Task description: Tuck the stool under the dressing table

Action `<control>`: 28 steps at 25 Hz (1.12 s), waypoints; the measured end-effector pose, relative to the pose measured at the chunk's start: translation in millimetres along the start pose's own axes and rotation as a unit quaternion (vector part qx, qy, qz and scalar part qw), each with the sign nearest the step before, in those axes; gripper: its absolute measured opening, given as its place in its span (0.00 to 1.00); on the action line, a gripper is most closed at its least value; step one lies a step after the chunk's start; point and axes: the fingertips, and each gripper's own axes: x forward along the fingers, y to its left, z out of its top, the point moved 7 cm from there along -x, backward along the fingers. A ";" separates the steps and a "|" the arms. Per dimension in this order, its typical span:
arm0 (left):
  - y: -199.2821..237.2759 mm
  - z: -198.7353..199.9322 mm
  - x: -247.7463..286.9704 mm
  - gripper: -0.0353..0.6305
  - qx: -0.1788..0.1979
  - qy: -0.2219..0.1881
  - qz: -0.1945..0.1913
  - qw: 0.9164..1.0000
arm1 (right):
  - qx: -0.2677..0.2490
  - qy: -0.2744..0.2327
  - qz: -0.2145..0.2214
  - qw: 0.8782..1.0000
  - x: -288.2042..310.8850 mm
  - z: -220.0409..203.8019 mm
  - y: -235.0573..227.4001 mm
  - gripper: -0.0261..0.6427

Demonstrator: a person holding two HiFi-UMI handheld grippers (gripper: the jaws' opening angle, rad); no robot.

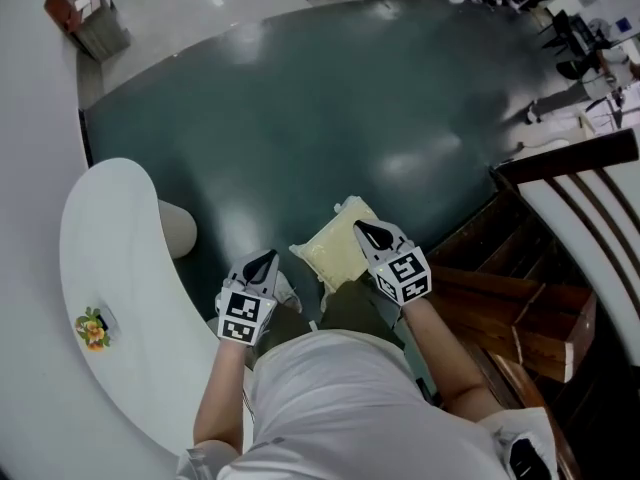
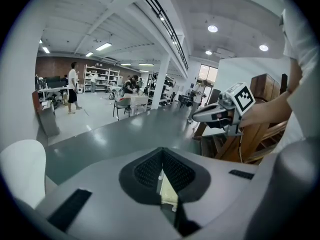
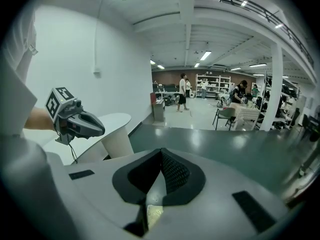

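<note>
My left tongs (image 1: 263, 258) and my right tongs (image 1: 363, 231) are both squeezed shut, with nothing in them. The yellow stool (image 1: 335, 248) sits out on the green floor (image 1: 300, 118), right by my tongs. It is beside the white dressing table (image 1: 105, 268), not under it. I think the push is all still to do.

Readable text: I can make out none.
Marker cubes (image 1: 243, 318): only black-and-white square patterns, no letters or digits.
</note>
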 end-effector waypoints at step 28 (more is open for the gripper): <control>-38.6 -111.8 108.9 0.06 -0.181 0.143 0.090 0.969 | 0.012 0.206 0.022 0.978 77.9 -176.0 -163.5 0.15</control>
